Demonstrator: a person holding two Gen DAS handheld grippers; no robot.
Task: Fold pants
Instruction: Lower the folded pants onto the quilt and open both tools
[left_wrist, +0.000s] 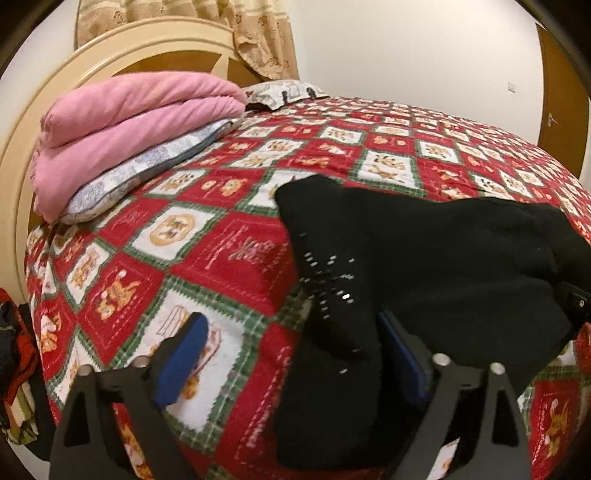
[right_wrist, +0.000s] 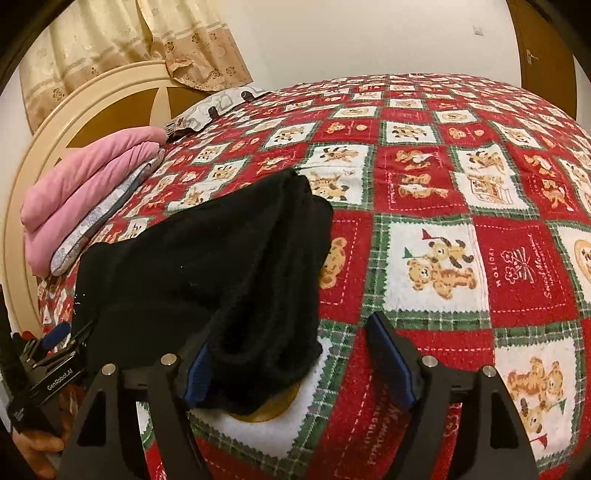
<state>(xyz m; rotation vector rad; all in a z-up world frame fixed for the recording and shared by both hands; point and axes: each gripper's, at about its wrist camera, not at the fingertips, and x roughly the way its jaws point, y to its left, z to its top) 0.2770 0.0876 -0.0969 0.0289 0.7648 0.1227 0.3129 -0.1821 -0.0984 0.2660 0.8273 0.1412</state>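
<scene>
The black pants (left_wrist: 424, 266) are lying bunched on the bed (left_wrist: 229, 236), near its front edge, on a red, white and green checked bedspread (right_wrist: 461, 206) printed with teddy bears. The left hand-held gripper (left_wrist: 291, 354) is standing wide open; a fold of the pants is lying between its blue pads, close against the right pad (whether it is touching cannot be told) and clear of the left one. The right hand-held gripper (right_wrist: 295, 350) is also standing open, with the pants' end resting against its left pad and apart from the right one. Toward the headboard edge, a folded pink blanket (left_wrist: 129, 122) is sitting on a pale patterned pillow (left_wrist: 147, 173). A cream curved headboard (left_wrist: 110, 48) is rising behind it. A beige floral curtain (right_wrist: 122, 40) is hanging on the white wall, and a brown door (left_wrist: 557, 96) is showing at the right.
</scene>
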